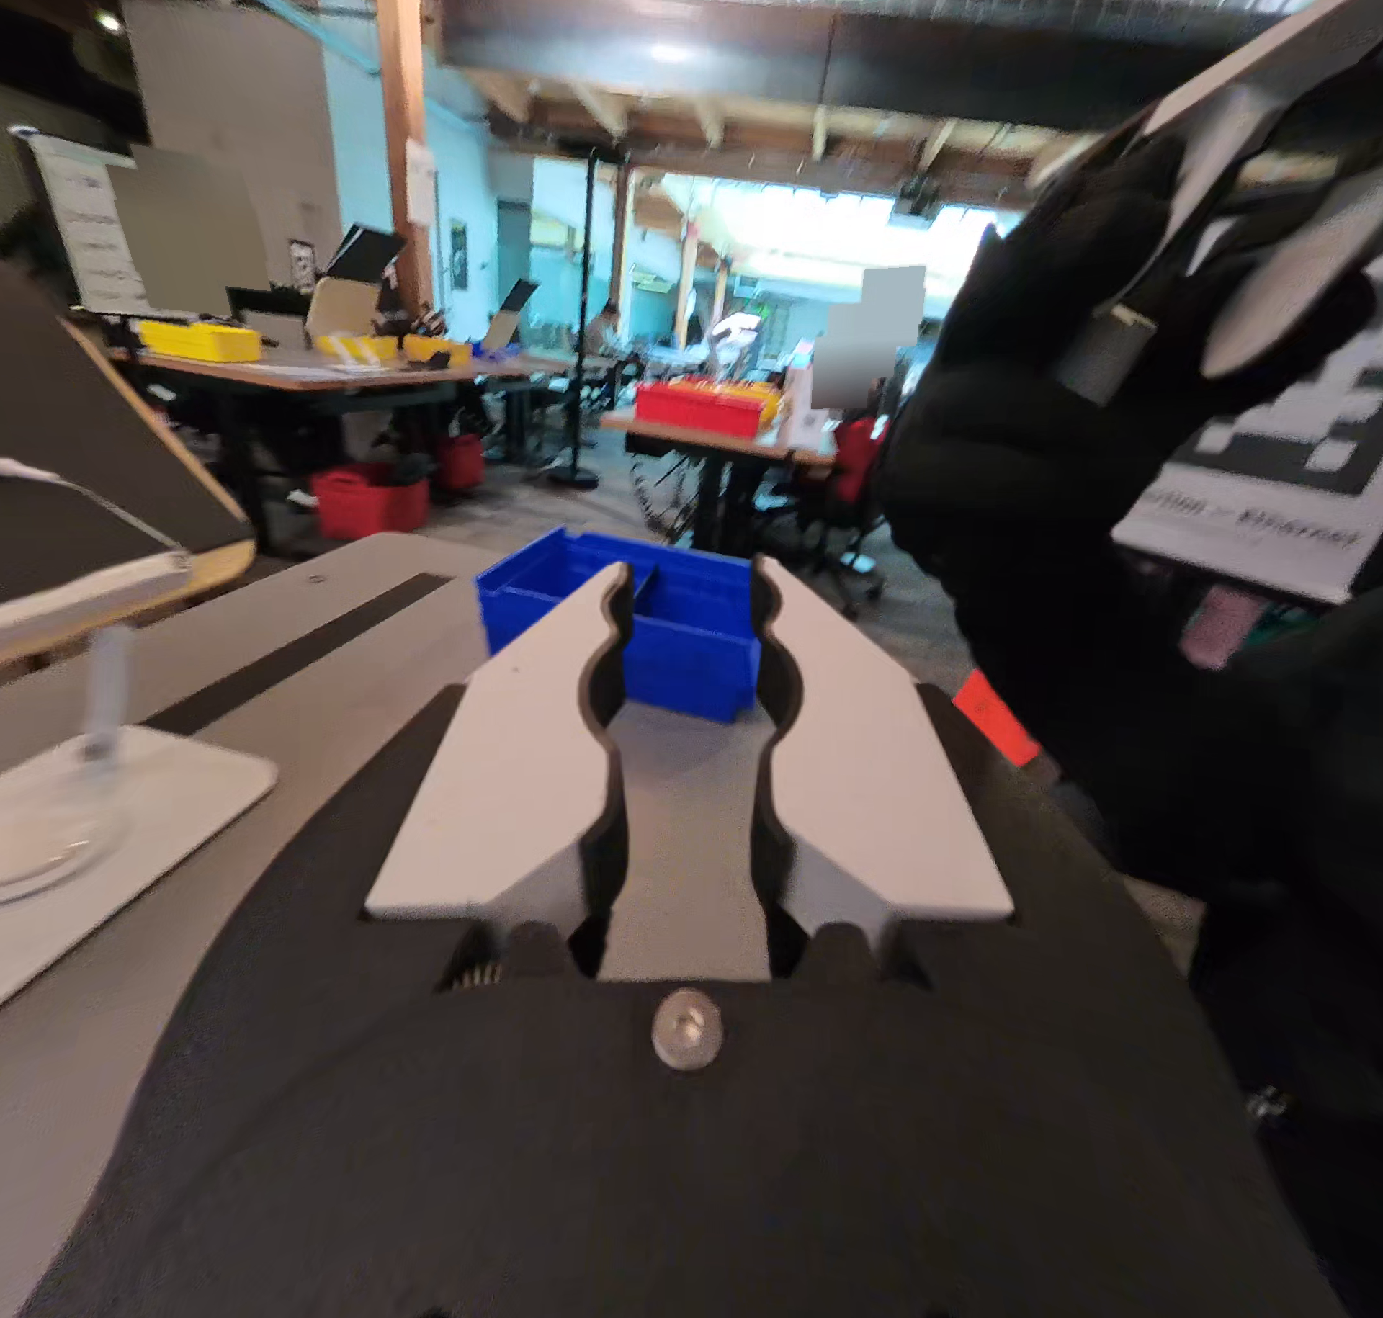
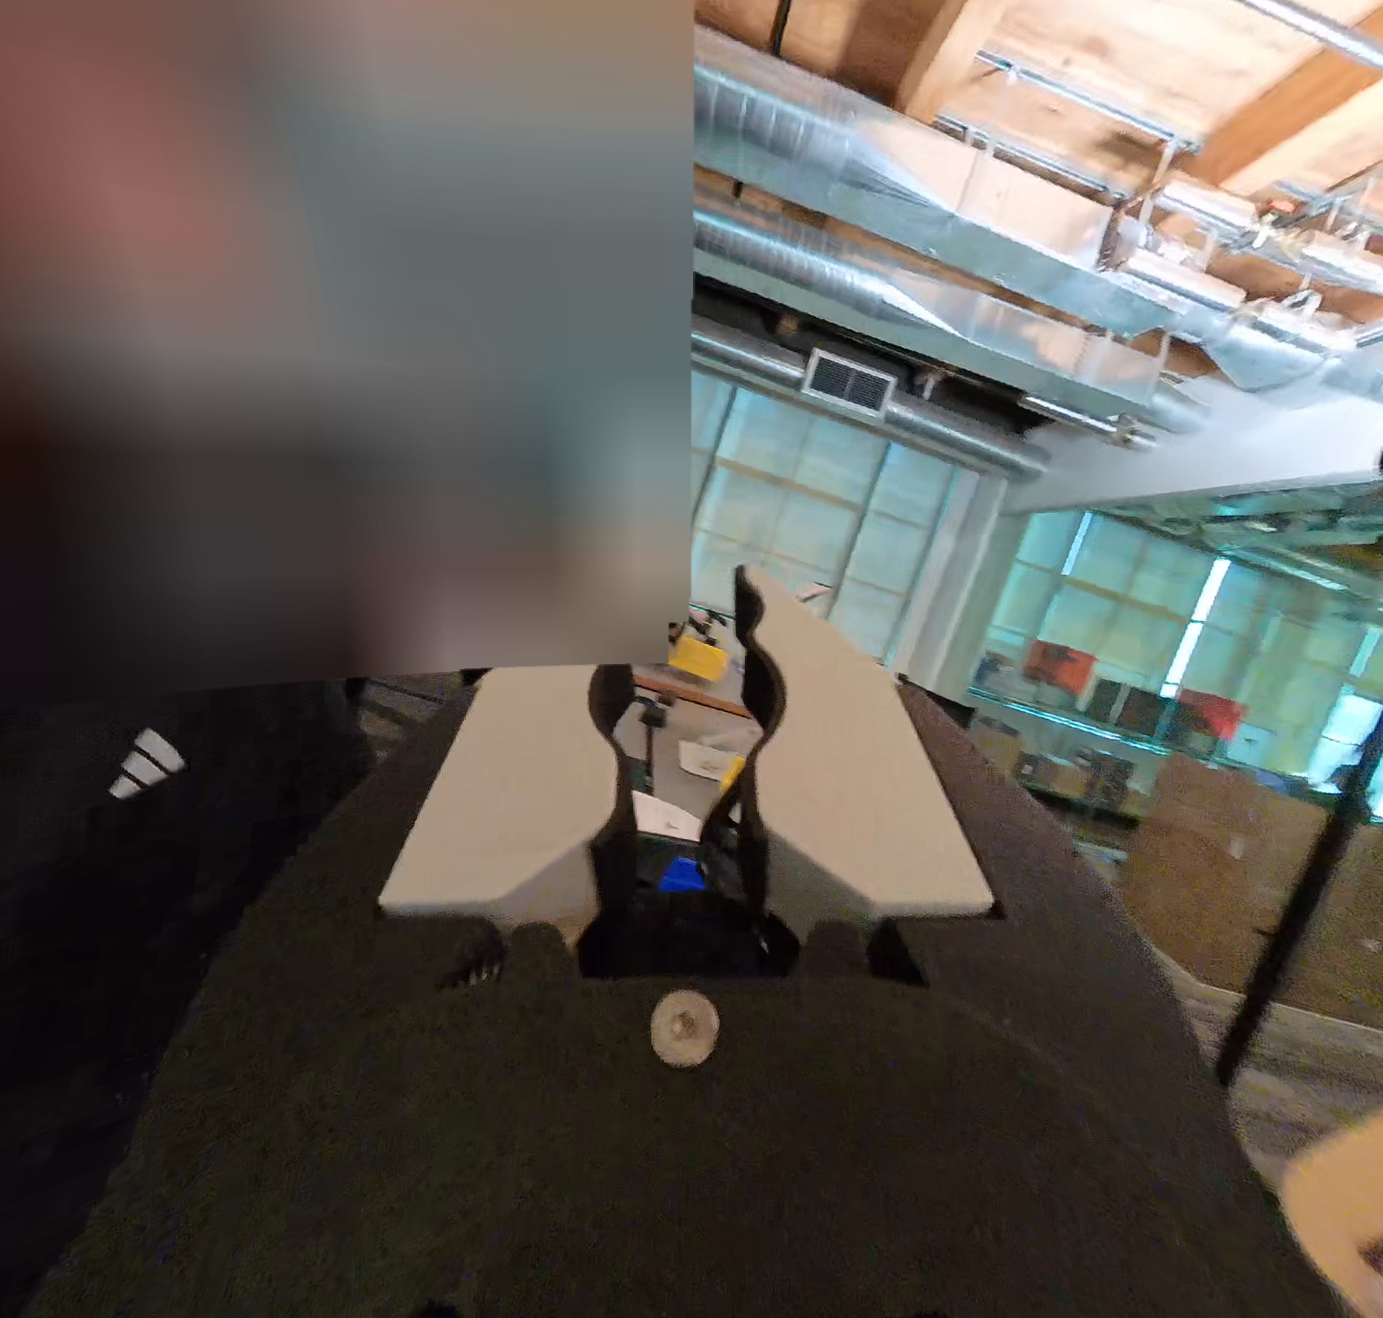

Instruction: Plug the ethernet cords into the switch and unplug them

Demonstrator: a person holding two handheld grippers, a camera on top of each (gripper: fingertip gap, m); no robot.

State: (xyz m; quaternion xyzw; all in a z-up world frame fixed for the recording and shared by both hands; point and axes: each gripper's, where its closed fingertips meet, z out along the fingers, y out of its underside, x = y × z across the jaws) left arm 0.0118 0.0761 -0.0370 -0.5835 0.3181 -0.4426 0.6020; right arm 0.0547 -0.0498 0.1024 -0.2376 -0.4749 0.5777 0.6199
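Left gripper (image 1: 688,609) hangs low over the grey table (image 1: 688,796), jaws released with nothing between them. Just beyond its tips a blue bin (image 1: 696,653) stands on the table (contents not discernible). At the right edge, a black-gloved hand (image 1: 1048,414) holds the other gripper raised. Right gripper (image 2: 677,672) tilts upward toward ceiling ducts (image 2: 861,160) and windows (image 2: 1122,623), jaws likewise parted and empty. Neither ethernet cords nor switch can be identified in either view. Red bins (image 1: 703,406) sit on a distant table.
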